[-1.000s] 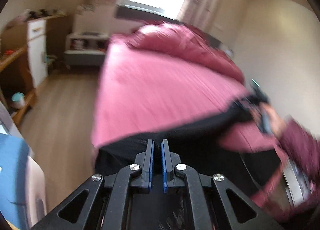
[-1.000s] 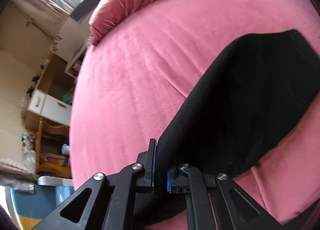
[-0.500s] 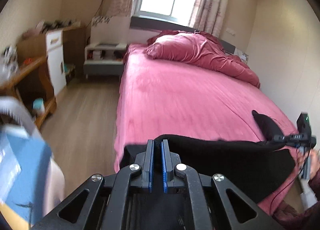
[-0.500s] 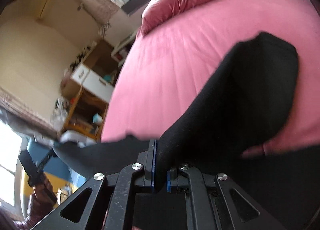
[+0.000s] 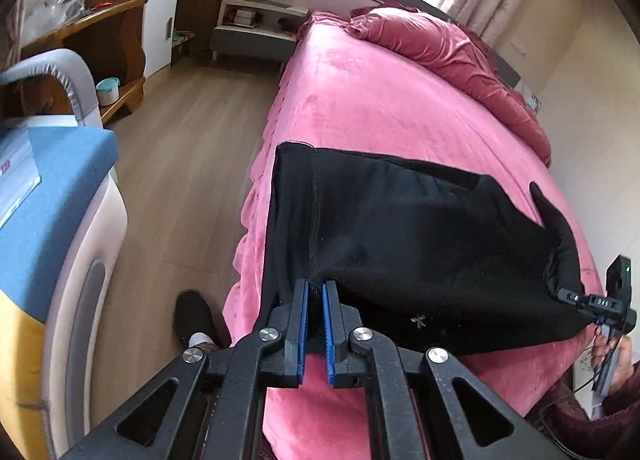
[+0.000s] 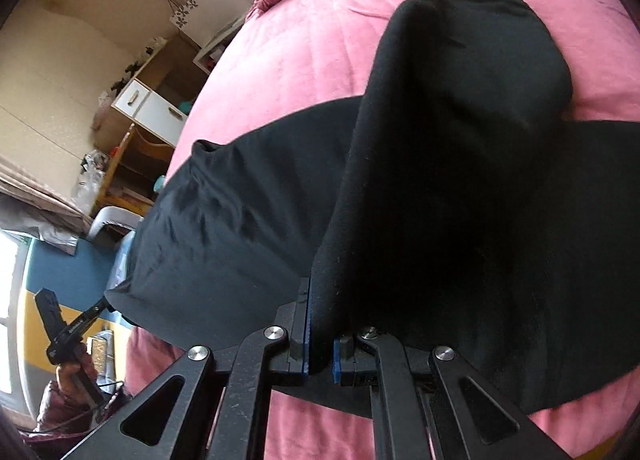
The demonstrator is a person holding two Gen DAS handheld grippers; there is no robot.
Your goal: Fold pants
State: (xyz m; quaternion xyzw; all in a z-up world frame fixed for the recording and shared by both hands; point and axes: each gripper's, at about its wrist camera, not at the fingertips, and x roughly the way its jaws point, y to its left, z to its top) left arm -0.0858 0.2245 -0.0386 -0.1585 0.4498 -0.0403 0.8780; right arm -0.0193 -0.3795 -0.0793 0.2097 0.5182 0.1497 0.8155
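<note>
Stretching between the two hands, the black pants (image 5: 420, 244) run with their long axis from the left gripper (image 5: 315, 324) across to the right gripper (image 6: 320, 334), the cloth spreading forward and away from both onto the pink bed (image 5: 380, 108). Each gripper is clenched on an edge of the fabric right at its fingertips, so neither hand is nearer than the other. I'd judge the coming move depends on carrying both held corners forward together, away from the person, over the part already lying on the bed ahead.
</note>
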